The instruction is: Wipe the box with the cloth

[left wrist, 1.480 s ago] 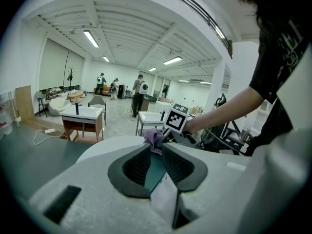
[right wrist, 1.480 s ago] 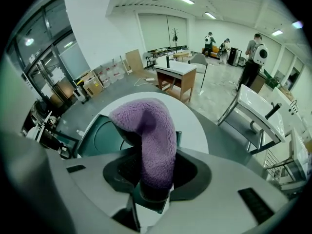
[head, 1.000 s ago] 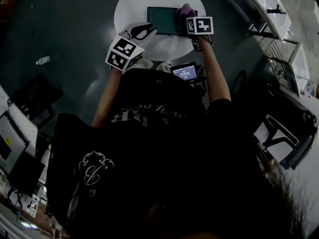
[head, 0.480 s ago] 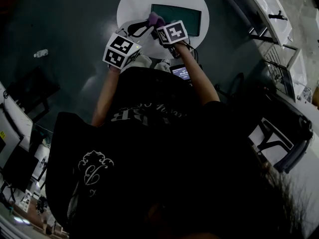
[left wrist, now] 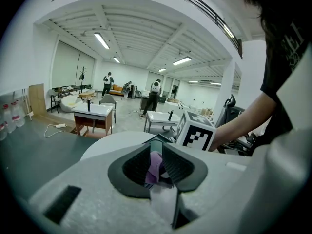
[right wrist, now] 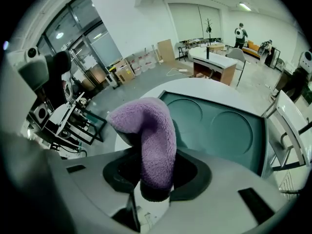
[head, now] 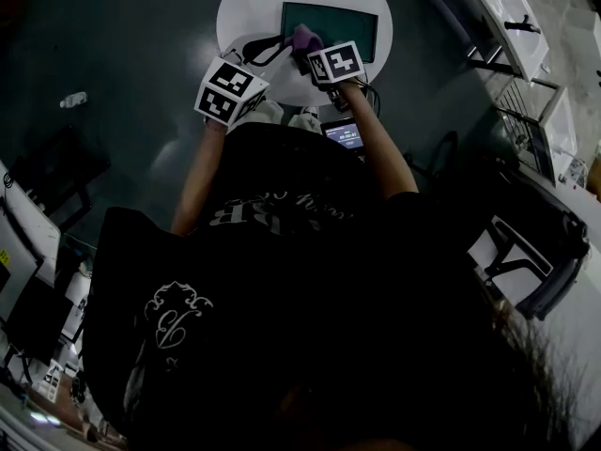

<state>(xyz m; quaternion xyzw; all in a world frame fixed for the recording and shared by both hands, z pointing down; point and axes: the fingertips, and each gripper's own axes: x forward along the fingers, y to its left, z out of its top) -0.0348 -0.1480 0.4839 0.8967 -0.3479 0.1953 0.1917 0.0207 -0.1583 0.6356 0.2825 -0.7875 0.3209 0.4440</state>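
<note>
1. The round white table (head: 246, 7) was the biggest thing I saw. It stood on a dark floor (head: 122, 36), just in front of the person.
2. The box (head: 346, 22) lay flat on the table. It was blue-green, and in the right gripper view I saw two round dips in its top.
3. My left gripper (left wrist: 156, 155) was held over the near left part of the table, just beside the box. Its jaws were pressed almost together, with only a thin slit between them. Through the slit I saw a bit of purple and a bit of the box.
4. My right gripper (right wrist: 155, 182) was at the near left corner of the box, close to the left gripper. Its jaws were pinching the cloth.
5. A small lit screen (head: 346, 136) sat low down, near the person's right arm.
6. The cloth (right wrist: 152, 130) was purple and fluffy. It stuck up out of the right jaws and flopped over to one side. It was over the edge of the box, but I could not tell if it touched the box.
</note>
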